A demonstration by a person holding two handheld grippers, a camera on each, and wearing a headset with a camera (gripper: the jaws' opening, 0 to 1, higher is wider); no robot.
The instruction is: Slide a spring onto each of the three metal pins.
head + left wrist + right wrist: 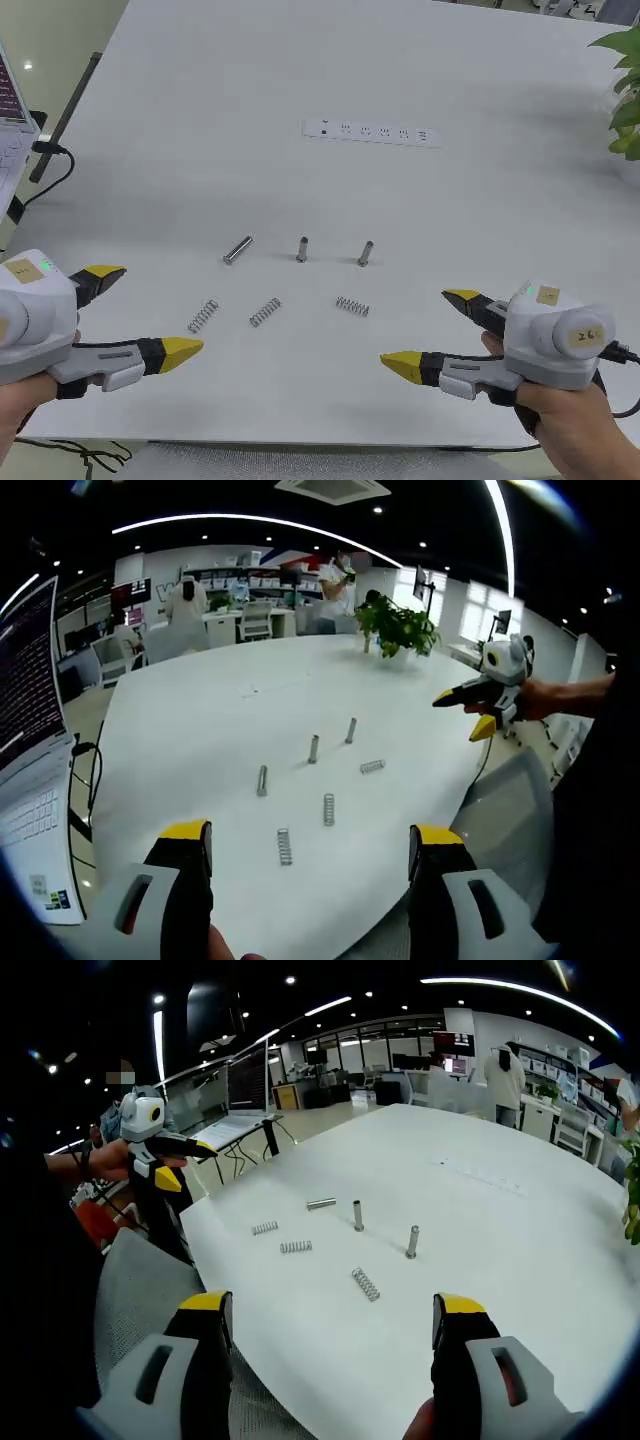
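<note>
Three metal pins sit mid-table: the left pin (pixel 237 250) lies on its side, while the middle pin (pixel 302 249) and right pin (pixel 366 253) stand upright. In a row nearer me lie three loose springs (pixel 203 316), (pixel 265 312), (pixel 352 306). My left gripper (pixel 145 309) is open at the front left, apart from the nearest spring. My right gripper (pixel 430 330) is open at the front right, clear of the right spring. The left gripper view shows the pins (pixel 313 748) and springs (pixel 328 809) ahead of its spread jaws. The right gripper view shows the fallen pin (pixel 321 1203) and nearest spring (pixel 366 1284).
A white power strip (pixel 371 132) lies further back on the white table (pixel 200 140). A laptop (pixel 10 120) with a black cable sits at the left edge, and a green plant (pixel 625 90) at the right. The table's front edge runs just below both grippers.
</note>
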